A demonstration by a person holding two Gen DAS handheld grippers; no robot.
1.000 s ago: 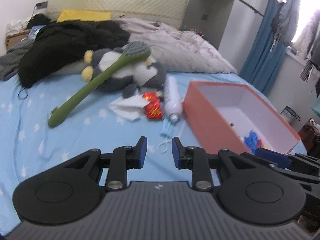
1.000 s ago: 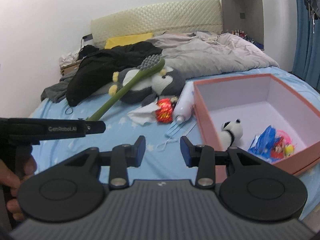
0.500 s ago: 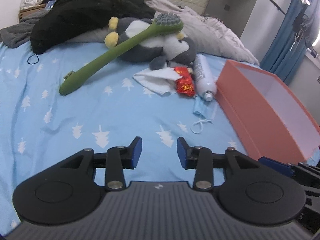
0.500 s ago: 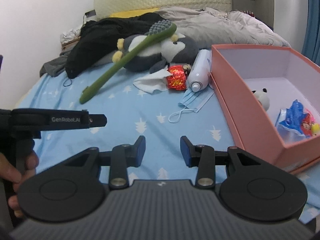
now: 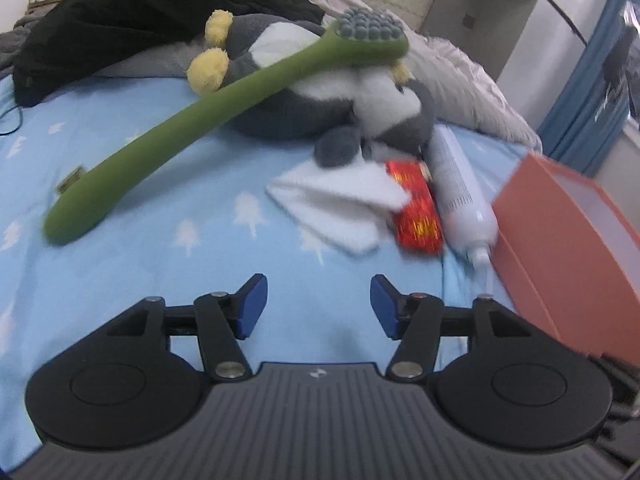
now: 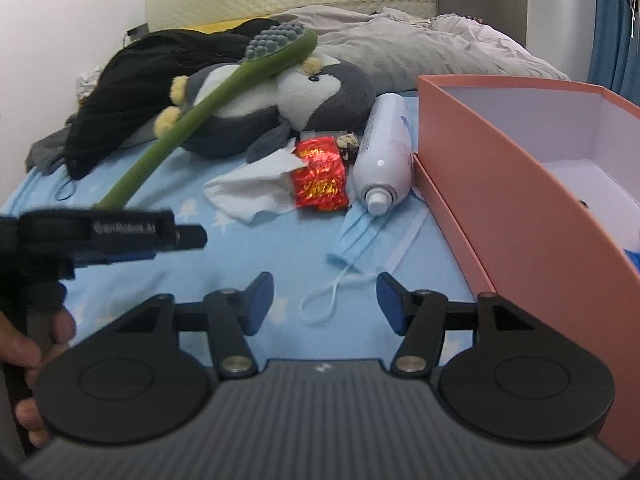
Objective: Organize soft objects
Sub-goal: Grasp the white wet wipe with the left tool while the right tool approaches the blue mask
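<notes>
Left gripper (image 5: 316, 300): jaws spread, holding nothing, low over the pale blue tree-print bedsheet (image 5: 140, 216). Far left, long green silicone brush (image 5: 192, 120) leans on the grey-and-white plush penguin (image 5: 320, 92). Right of its flipper: crumpled white tissue (image 5: 340, 200), red foil packet (image 5: 416, 208), white spray bottle (image 5: 460, 184). Right gripper (image 6: 326, 300): jaws spread, empty, just short of the light blue face mask (image 6: 360, 240). Far right, open salmon-pink cardboard box (image 6: 500, 184).
</notes>
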